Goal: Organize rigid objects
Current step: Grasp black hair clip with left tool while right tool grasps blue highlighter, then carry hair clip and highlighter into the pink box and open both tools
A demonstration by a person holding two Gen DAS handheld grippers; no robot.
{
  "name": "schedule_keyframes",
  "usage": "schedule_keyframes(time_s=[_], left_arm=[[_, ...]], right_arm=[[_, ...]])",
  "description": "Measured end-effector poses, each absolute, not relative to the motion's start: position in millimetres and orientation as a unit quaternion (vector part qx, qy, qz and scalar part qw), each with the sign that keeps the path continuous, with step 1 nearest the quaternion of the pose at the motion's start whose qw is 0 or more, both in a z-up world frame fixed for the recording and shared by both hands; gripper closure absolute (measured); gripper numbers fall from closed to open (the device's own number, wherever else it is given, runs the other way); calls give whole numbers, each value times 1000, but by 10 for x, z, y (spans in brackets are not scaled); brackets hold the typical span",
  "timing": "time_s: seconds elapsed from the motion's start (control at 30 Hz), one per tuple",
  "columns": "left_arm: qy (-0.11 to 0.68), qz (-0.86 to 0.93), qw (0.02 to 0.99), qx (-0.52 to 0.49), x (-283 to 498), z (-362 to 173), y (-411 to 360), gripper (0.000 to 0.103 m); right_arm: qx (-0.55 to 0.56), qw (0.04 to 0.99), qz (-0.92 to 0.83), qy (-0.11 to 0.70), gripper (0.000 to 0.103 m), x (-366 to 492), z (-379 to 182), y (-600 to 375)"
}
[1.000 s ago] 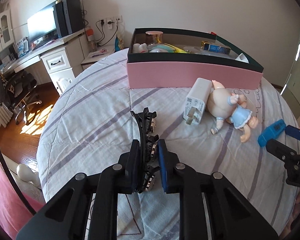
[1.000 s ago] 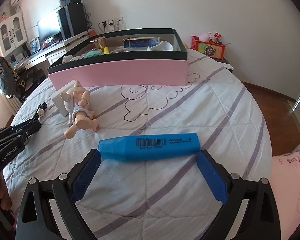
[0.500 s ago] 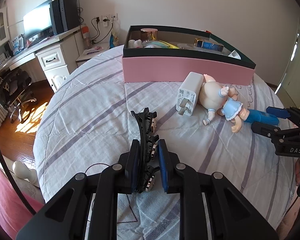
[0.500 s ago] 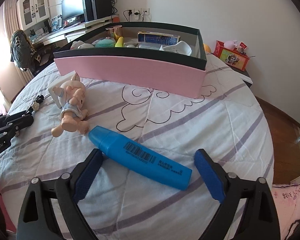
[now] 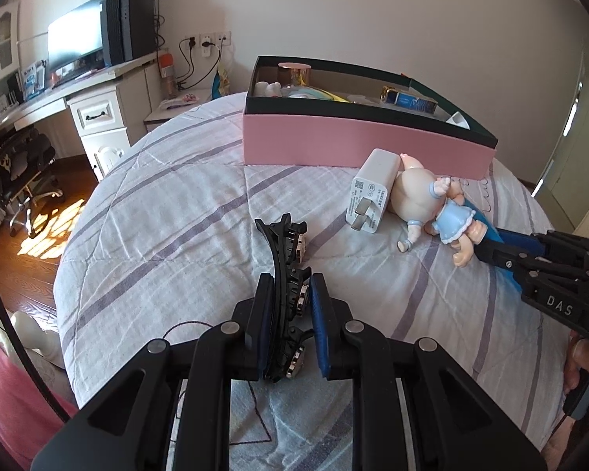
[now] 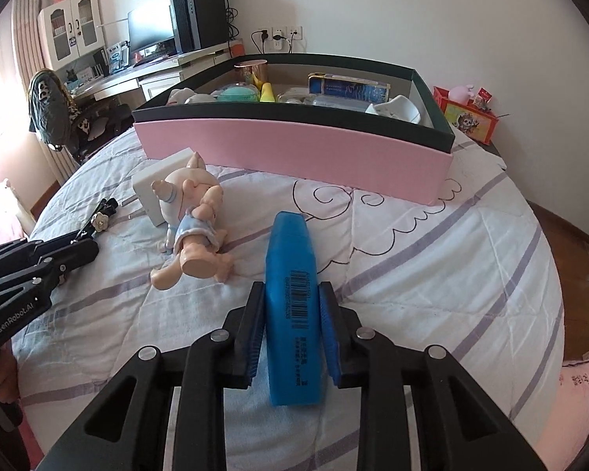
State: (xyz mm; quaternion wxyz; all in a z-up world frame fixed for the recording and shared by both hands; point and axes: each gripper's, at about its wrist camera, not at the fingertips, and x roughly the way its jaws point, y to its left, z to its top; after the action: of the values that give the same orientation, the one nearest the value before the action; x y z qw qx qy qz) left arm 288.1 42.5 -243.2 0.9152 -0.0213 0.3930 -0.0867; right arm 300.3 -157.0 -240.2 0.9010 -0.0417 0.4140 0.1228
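Between the blue pads of the right gripper [image 6: 290, 316] we see a blue plastic marker with a barcode label [image 6: 291, 274], lying lengthwise along the fingers on the striped quilted bedspread [image 6: 432, 274]; both pads press its sides, so this gripper is clamped on it. The marker's narrower end points away from us, toward the long pink cardboard box with a dark green rim [image 6: 294, 149], which stands well ahead of the fingertips and holds assorted small items. Just ahead and to the left of this gripper lies a pink plastic piglet doll in a light blue dress [image 6: 192, 231], and behind the doll, touching it, a white plug-in charger block [image 6: 157, 184].

The left gripper [image 5: 292, 306] is closed on a black curved hair clip with small metal studs [image 5: 284, 259]; the clip stands on edge between the pads and its far end reaches past the fingertips over the bedspread. Ahead and to the right of this gripper we see the charger and the doll, with the pink box beyond them.
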Motion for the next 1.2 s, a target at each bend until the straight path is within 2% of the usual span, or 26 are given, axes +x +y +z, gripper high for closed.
schedule_keyframes(time_s=[0.2, 0.43, 0.73, 1.2], left_arm=[[367, -85, 926, -33, 2752, -2273, 390, 85], [298, -76, 951, -18, 2469, -1802, 186, 85], [227, -78, 971, 7, 2107, -1242, -93, 85], [196, -75, 978, 18, 1860, -1002, -166, 85]], right_arm=[[18, 918, 129, 375, 76, 2802, -2279, -1709], [65, 941, 136, 301, 76, 2463, -1922, -1674], [50, 962, 132, 233, 76, 2093, -1398, -1519], [28, 976, 111, 187, 76, 1760, -1043, -1476]])
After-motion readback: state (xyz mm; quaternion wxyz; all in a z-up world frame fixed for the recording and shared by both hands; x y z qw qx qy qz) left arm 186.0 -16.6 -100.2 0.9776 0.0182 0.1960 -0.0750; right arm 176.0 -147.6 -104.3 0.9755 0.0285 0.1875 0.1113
